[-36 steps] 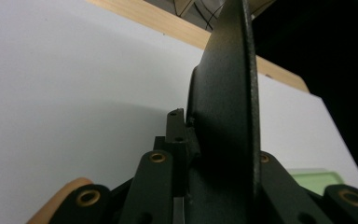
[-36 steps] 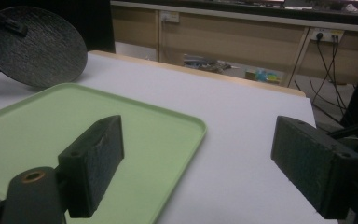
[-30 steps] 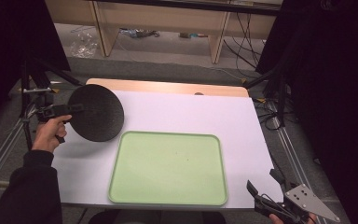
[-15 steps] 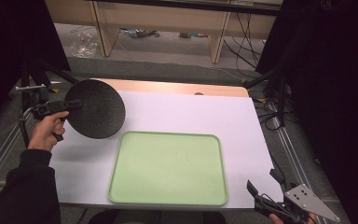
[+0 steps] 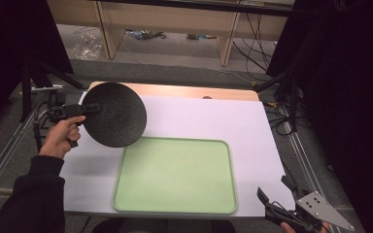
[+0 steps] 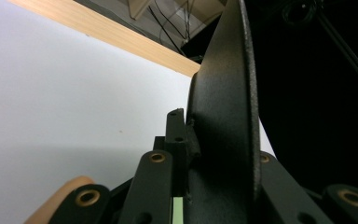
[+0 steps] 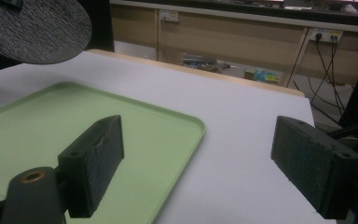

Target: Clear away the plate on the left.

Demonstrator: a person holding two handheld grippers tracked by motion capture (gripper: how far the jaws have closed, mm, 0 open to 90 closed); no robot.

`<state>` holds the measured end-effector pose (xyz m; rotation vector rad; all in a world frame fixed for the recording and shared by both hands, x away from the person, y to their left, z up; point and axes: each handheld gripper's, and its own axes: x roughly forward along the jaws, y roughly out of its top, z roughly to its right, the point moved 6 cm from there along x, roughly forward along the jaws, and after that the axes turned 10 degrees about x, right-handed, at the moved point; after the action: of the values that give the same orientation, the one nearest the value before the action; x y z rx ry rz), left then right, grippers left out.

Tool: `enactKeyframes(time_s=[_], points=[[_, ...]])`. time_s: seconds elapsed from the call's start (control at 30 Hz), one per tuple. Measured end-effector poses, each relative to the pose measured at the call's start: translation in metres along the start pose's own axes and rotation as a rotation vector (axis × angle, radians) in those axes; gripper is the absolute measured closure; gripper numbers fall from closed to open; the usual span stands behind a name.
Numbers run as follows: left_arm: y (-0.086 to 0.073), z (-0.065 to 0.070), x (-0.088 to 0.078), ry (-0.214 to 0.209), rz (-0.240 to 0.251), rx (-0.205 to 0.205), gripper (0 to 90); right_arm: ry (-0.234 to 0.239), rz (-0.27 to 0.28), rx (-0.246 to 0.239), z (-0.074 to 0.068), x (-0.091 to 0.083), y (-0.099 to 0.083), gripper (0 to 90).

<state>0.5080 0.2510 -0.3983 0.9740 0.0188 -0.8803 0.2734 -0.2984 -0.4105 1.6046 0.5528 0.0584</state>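
A black round plate (image 5: 114, 114) hangs tilted above the table's left side, its lower edge over the far left corner of the green tray (image 5: 175, 174). My left gripper (image 5: 85, 109) is shut on the plate's left rim, held by a hand in a dark sleeve. In the left gripper view the plate (image 6: 223, 116) stands edge-on between the jaws of the left gripper (image 6: 191, 135). My right gripper (image 5: 272, 187) stands open off the table's near right corner, nothing between its jaws. From the right gripper (image 7: 200, 154) I see the empty tray (image 7: 74, 121) and the plate (image 7: 32, 28) far off.
The white table top (image 5: 209, 116) has a wooden strip (image 5: 175, 91) along its far edge. Stand legs and rails (image 5: 34, 87) flank the left side. Shelving and loose cables (image 5: 252, 43) lie on the floor beyond. Dark drapes close in both sides.
My left hand has lifted the plate and carried it right, so it now overlaps the tray's far left corner. The right gripper has stayed put.
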Motion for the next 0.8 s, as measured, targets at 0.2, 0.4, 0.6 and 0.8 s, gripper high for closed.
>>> enactKeyframes(time_s=[0.2, 0.4, 0.6, 0.8], points=[[-0.009, 0.017, 0.014, -0.05, -0.039, 0.01, 78.5, -0.001, -0.003, 0.001, 0.001, 0.0, 0.0, 17.8], [-0.019, 0.035, 0.026, -0.092, -0.084, 0.019, 78.5, 0.002, 0.01, -0.001, 0.0, 0.001, 0.0, 17.7], [-0.032, 0.054, 0.041, -0.139, -0.137, 0.03, 78.4, -0.003, -0.001, -0.003, 0.001, 0.0, 0.0, 17.7], [-0.049, 0.071, 0.055, -0.171, -0.192, 0.05, 78.3, -0.001, 0.01, -0.006, 0.0, 0.001, 0.0, 17.7]])
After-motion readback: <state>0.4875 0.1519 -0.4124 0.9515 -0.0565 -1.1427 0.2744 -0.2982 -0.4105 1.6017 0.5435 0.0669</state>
